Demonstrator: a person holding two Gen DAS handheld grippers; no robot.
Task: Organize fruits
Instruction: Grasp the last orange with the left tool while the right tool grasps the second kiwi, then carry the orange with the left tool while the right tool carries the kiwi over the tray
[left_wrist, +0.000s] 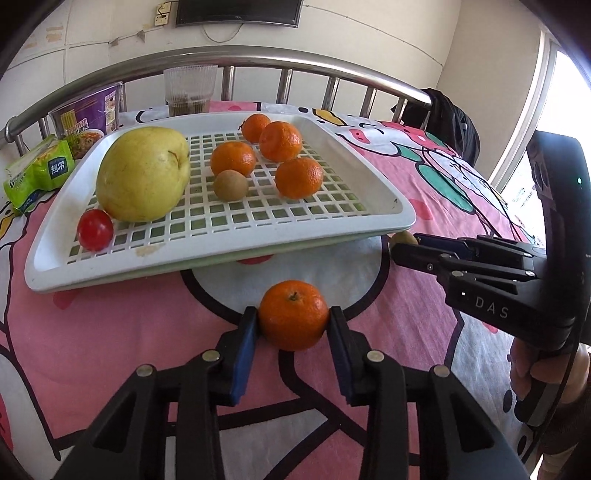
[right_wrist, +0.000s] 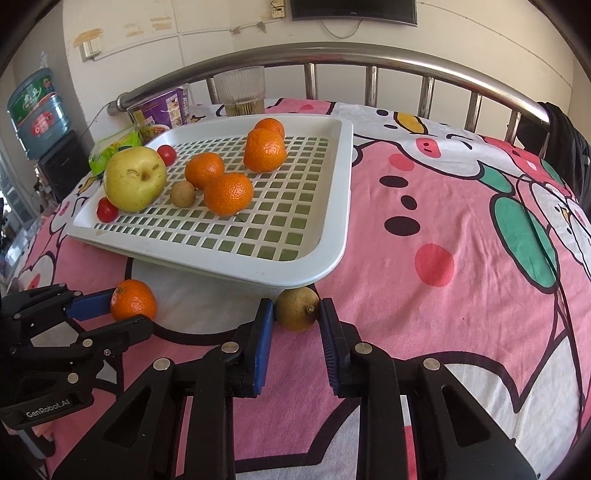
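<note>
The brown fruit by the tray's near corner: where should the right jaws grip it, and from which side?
Grip the brown fruit across its widest middle, coming in low from the near side along the cloth. The white tray rim overhangs right behind it, and its stub points sideways, so the flanks are free. The right gripper already brackets it this way.

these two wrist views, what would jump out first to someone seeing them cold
Each gripper has a fruit between its blue pads: the left gripper around a mandarin, the right gripper around a brown kiwi at the near corner of the white tray. On the tray, a large yellow-green pear dwarfs four mandarins, another kiwi and small red tomatoes, all on a pink cartoon bedsheet.
</note>
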